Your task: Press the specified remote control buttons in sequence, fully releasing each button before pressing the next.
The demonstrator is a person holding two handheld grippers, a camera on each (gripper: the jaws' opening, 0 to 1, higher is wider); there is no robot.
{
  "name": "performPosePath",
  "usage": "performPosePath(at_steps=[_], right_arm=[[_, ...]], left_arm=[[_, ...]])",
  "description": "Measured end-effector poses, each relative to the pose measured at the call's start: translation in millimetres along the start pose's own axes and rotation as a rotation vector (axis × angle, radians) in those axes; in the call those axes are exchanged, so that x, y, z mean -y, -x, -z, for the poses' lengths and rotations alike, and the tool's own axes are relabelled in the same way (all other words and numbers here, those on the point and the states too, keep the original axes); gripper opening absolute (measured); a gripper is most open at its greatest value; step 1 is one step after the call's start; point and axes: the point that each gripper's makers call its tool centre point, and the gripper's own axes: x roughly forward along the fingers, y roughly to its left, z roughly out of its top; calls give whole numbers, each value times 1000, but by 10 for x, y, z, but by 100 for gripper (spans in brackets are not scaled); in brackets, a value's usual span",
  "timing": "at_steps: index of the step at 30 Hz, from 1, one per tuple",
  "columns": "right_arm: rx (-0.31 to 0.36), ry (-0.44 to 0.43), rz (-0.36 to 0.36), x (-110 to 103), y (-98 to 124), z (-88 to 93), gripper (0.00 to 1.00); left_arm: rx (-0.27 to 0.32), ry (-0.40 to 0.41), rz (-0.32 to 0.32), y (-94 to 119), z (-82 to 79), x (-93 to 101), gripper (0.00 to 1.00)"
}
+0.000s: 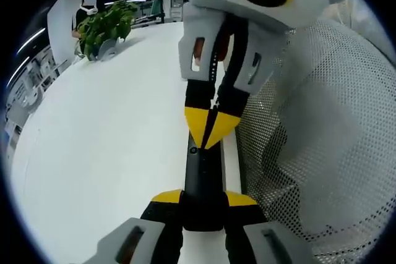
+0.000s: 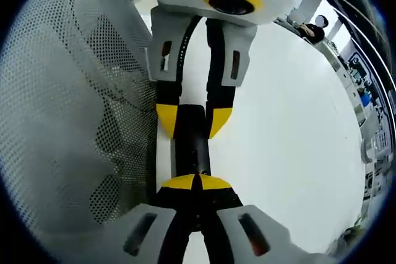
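Left tongs [image 1: 204,199] clamp the remote control [image 1: 203,171] by its near end, steadying it over the tabletop [image 1: 111,140]. Right tongs [image 1: 210,129], tips closed together, bear on its far end to press a button.

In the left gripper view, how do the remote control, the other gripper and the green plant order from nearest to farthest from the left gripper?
1. Remote control, held between its jaws.
2. Right gripper, tips shut on the remote's far part.
3. Green plant, far at upper left on the white table.
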Motion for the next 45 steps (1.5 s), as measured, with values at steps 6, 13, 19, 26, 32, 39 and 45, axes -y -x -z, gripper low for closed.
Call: performPosePath(at_steps=[6, 13, 19, 26, 32, 39, 45], right_arm=[[-57, 148, -27, -15, -25, -21, 0], [-97, 340, -56, -46, -41, -26, 0], [13, 93, -98, -10, -31, -21, 0], [22, -34, -123, 17, -24, -17, 0], [5, -29, -96, 111, -53, -32, 0], [-45, -128, -158, 133, -73, -8, 0], [-97, -204, -187, 133, -79, -5, 0]], left_arm=[[-9, -2, 3, -1, -1, -2, 24], [-3, 1, 4, -6, -10, 0, 24], [4, 6, 7, -9, -13, 0, 24], [8, 10, 6, -10, -17, 1, 24], [9, 9, 6, -8, -18, 3, 24], [11, 14, 9, -8, -22, 6, 24], [-1, 8, 7, -14, -24, 2, 24]])
